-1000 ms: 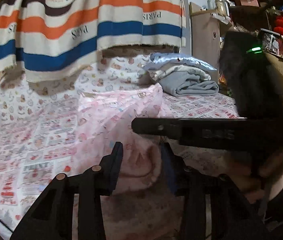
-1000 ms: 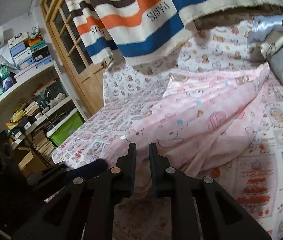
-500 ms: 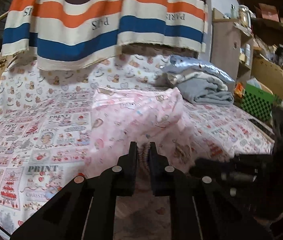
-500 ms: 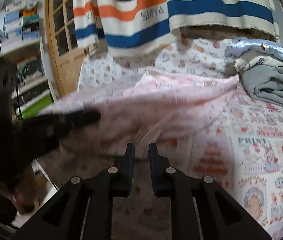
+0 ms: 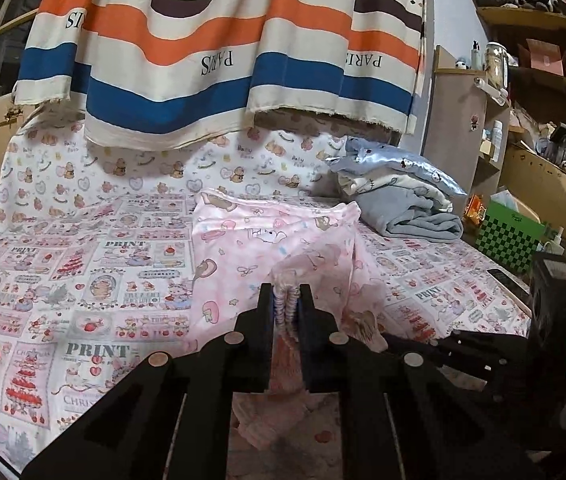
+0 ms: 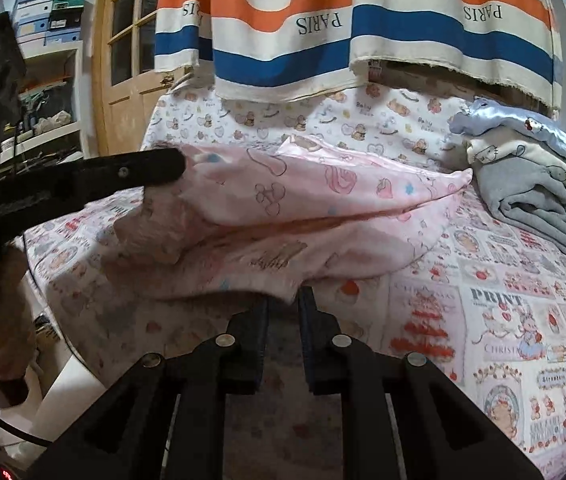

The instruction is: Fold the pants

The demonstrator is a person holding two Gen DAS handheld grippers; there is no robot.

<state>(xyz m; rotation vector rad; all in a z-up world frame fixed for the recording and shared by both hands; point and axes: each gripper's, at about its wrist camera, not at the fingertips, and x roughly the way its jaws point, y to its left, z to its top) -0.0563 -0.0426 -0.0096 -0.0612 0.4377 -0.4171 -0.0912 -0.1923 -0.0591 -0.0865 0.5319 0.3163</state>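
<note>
**Pants gripped at two points, fold in progress**

The pink pants [image 5: 267, 248] lie on the bed [image 5: 83, 280], running from the near edge toward the middle, short of the far edge. Both grippers hold the near end of the garment.

Left gripper [image 5: 286, 300]: the jaws have just been closing and now pinch a bunched, ribbed edge of the pants, probably the waistband. The fabric is visibly squeezed between them.

Right gripper [image 6: 283, 304]: the jaws stand nearly closed on a thin hem of the pants, whose cloth enters the gap at the tips.

Progress, as a judgement: the task is at an early to middle stage. One layer of the pants already lies over another along the length, so a lengthwise fold appears made or under way. The layers are not yet aligned or flattened, and the crosswise fold remains.

View differences:
- The left wrist view shows the ribbed edge in the jaws and the right gripper low at the right.
- The right wrist view shows the two layers from the side, with a gap between them, and the left gripper's finger at the raised end.

A stack of folded clothes [image 6: 543, 184] sits at the far right corner of the bed.
</note>
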